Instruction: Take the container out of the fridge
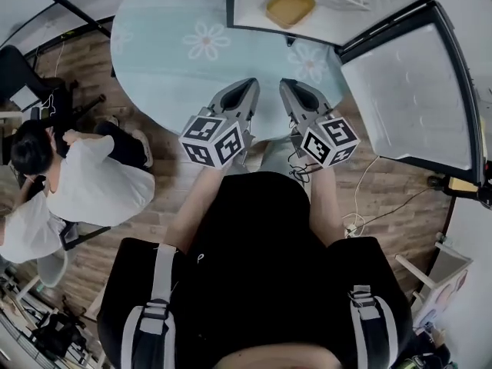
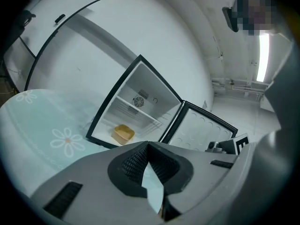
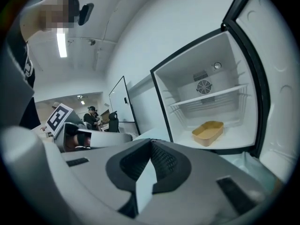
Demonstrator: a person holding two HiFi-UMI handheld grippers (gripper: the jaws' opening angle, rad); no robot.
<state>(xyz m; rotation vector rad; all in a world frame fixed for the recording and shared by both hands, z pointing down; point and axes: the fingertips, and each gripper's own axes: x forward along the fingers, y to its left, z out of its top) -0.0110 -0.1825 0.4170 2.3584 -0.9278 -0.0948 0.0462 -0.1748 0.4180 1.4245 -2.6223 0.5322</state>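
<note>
A round counter (image 1: 169,60) under a pale blue-green cloth printed with white daisies fills the upper part of the head view, standing on a wood-plank floor (image 1: 384,183). On its far side sits a small white fridge (image 1: 246,14) with a black frame, and its door (image 1: 407,106) is swung wide open to the right. At the left of the head view, well away from the counter, a person in a white top (image 1: 84,175) sits bent over. The left gripper (image 1: 250,84) and the right gripper (image 1: 286,84) are side by side over the near edge of the counter, both pointing toward the fridge and well short of it. Each gripper's own view shows its jaws brought together at the tips with nothing between them, only the cloth visible through the gap behind the pads. Inside the fridge a white wire shelf (image 3: 211,97) spans the compartment below a round fan vent (image 3: 204,86) in the back wall. The container (image 3: 208,131), a shallow yellow-tan tub with an open top, rests on the fridge's floor under that shelf, near the front opening and untouched by either gripper.
</note>
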